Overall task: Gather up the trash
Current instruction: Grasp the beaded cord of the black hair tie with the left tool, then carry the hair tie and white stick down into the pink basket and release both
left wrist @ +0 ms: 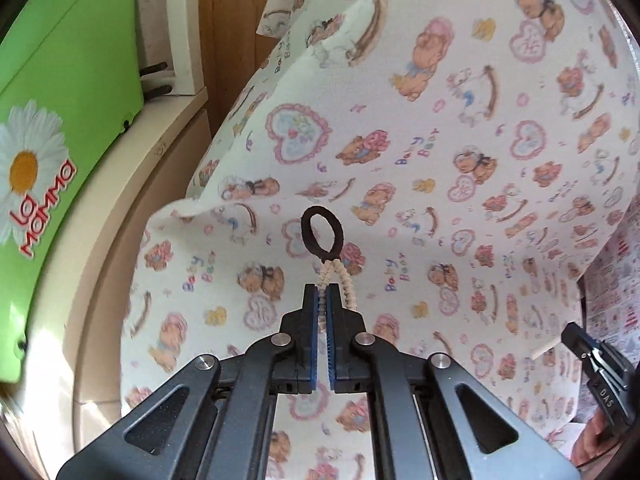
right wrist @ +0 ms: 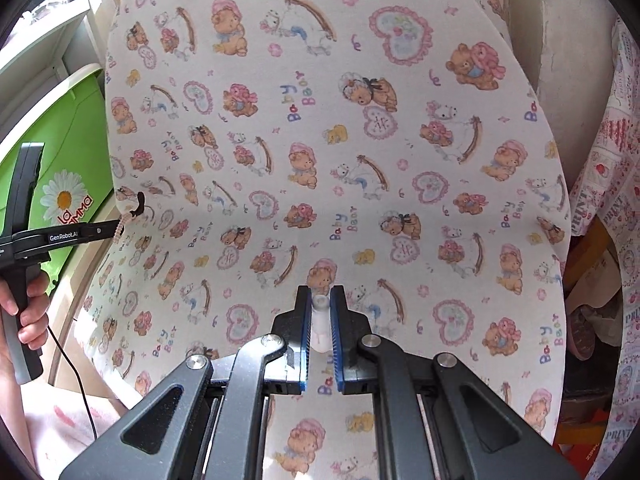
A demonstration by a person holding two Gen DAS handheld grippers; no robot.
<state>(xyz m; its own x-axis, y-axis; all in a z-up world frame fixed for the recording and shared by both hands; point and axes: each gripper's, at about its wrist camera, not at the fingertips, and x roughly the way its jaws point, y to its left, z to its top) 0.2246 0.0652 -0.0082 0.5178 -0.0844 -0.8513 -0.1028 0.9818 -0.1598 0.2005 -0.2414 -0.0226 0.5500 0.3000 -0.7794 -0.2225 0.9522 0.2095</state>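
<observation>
Both wrist cameras look forward along their fingers, close above the teddy-print cloth (left wrist: 440, 160); both also catch, seemingly leftward, the green box (right wrist: 76, 132).

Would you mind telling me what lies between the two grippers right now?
Only bare teddy-print cloth lies between the left gripper and the right gripper, as the right wrist view shows.

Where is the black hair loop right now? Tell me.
In the left wrist view, the black hair loop hangs off a beaded cord pinched in the left hand-held gripper, over the teddy-bear fabric.
</observation>
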